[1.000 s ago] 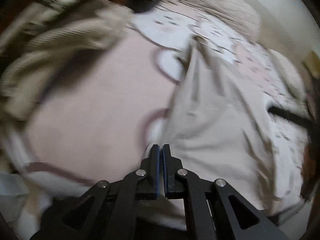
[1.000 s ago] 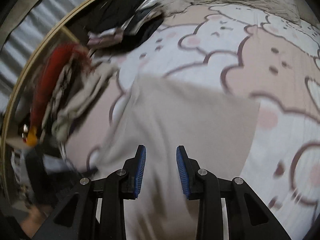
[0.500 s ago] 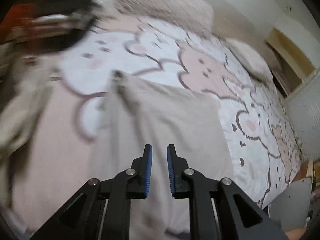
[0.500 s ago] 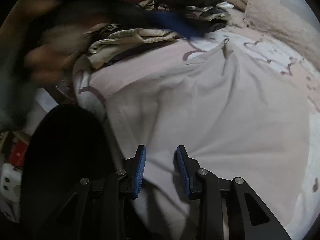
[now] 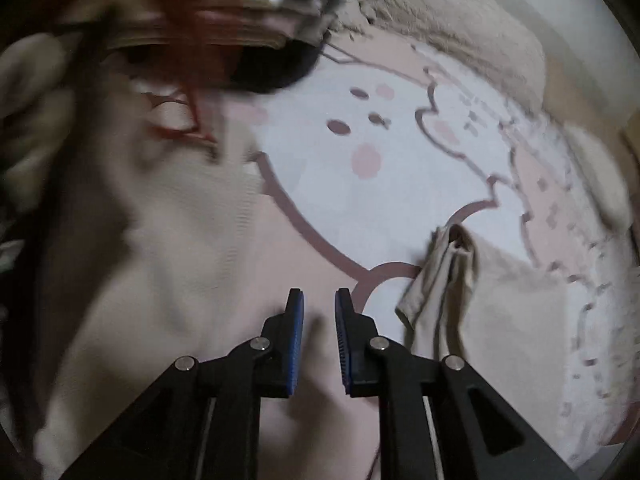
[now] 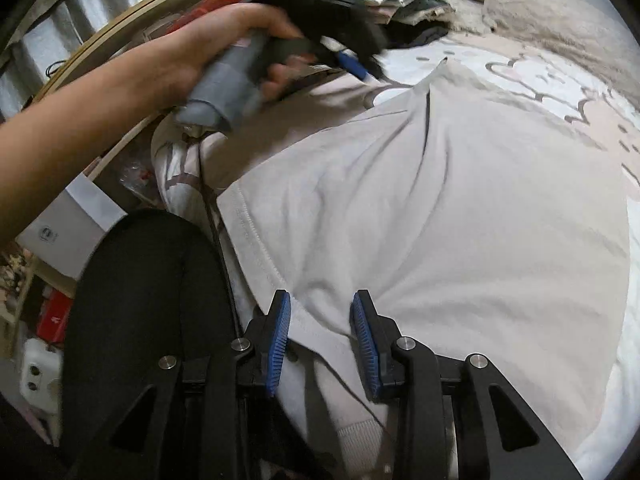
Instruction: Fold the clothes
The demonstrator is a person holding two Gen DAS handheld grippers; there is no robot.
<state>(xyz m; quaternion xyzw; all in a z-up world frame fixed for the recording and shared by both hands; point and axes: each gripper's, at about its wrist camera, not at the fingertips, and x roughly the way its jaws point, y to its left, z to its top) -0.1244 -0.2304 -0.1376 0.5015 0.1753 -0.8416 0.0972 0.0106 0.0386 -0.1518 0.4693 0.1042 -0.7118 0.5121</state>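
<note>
A pale beige cotton garment lies spread flat on the bed's pink-and-white cartoon-print cover. The right claw hangs over its near hem, jaws apart and empty. The left claw has just parted slightly, holding nothing, left of the garment's bunched corner. A heap of dark and red clothes sits at the far left.

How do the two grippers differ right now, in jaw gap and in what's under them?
The left gripper has a narrow gap between its jaws, which have just been opening; the right gripper stands wider. Bare bedsheet lies between the left jaws, with the beige garment off to the side, while the garment's stitched hem runs between the right jaws. The left view is blurred, the right sharp. Both have blue pads, and neither grips anything.
</note>
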